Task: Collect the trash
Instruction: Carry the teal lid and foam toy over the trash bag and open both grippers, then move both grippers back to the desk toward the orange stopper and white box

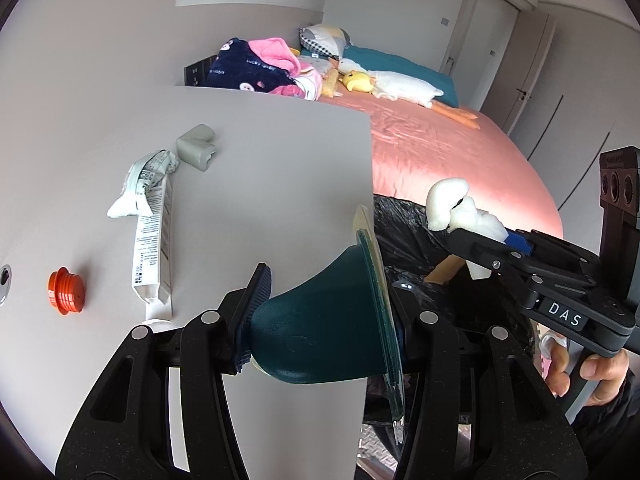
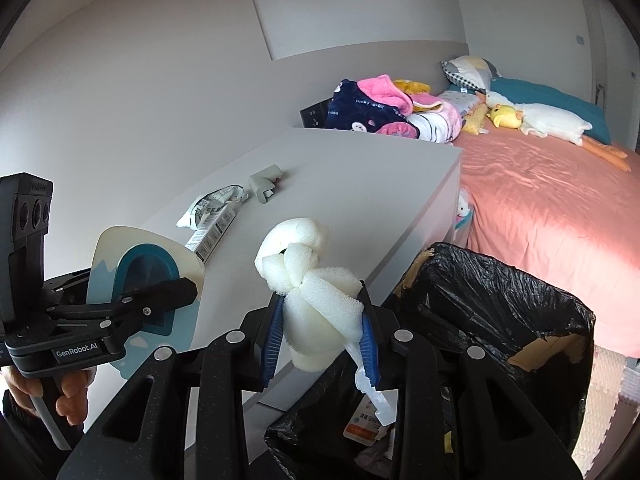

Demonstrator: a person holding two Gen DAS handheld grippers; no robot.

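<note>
Trash is in both my grippers: the left gripper (image 1: 320, 320) is clamped on a dark teal blister pack (image 1: 320, 332) with its card backing, and the right gripper (image 2: 320, 336) is clamped on a crumpled wad of white foam (image 2: 308, 280), with a strip of clear plastic hanging from one pad. I see the blister pack held over the front corner of the white cabinet (image 1: 260, 160), its card standing on edge, its dome pointing left in the left wrist view, so its long axis runs roughly top to bottom there. The foam sticks up and forward out of the right jaws, just at the rim of the black bin bag (image 2: 500, 300), which lines a cardboard box between the cabinet and the bed (image 2: 540, 208). On the cabinet top I count three loose pieces: one flattened white tube box with a crushed wrapper over its far end (image 1: 154, 232), lying lengthwise away from me, one grey corner guard (image 1: 196, 146) just beyond it, and one orange plug (image 1: 66, 290) apart to the left. Between the blister pack and the bag stands only the cabinet's corner. On the bed lie a heap of blankets (image 2: 384, 112), one yellow plush toy (image 2: 506, 116) and one white goose plush (image 2: 552, 122).
</note>
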